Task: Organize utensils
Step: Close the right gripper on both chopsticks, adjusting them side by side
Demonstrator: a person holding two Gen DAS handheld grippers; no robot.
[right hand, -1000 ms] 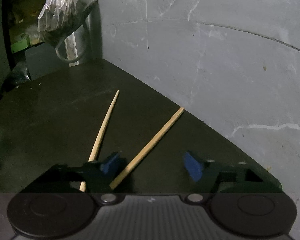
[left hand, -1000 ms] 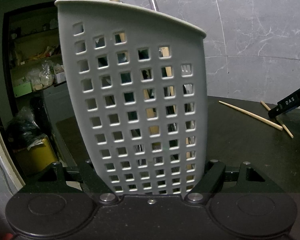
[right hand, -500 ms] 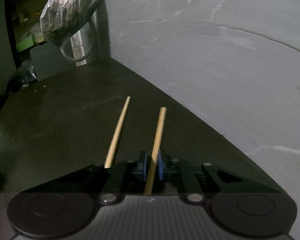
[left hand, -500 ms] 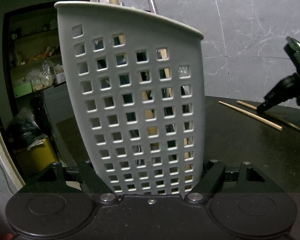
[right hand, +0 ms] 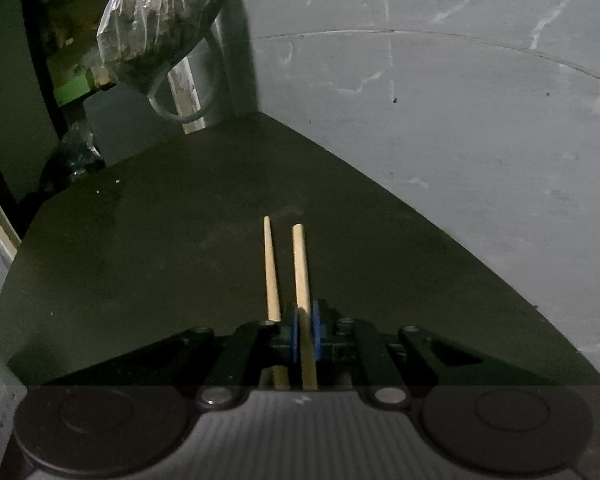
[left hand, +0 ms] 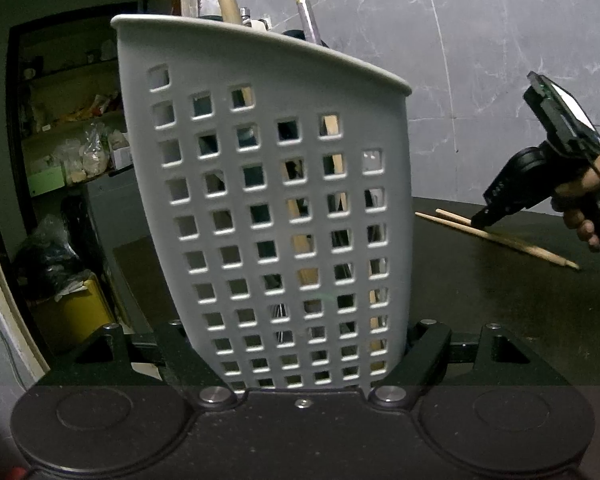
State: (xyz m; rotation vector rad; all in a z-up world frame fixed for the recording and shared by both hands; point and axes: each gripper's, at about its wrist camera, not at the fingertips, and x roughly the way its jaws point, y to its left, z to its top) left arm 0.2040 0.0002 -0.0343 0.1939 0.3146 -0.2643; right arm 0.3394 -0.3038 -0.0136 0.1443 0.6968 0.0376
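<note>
Chopstick between blue pads — right-wrist view

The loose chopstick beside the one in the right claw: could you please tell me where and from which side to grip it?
Grip the loose chopstick toward its thicker near half, from above, straddling it crosswise: it lies flat on the table and tapers to its far tip. The right claw has just been closing and is shut on the other chopstick.
</note>
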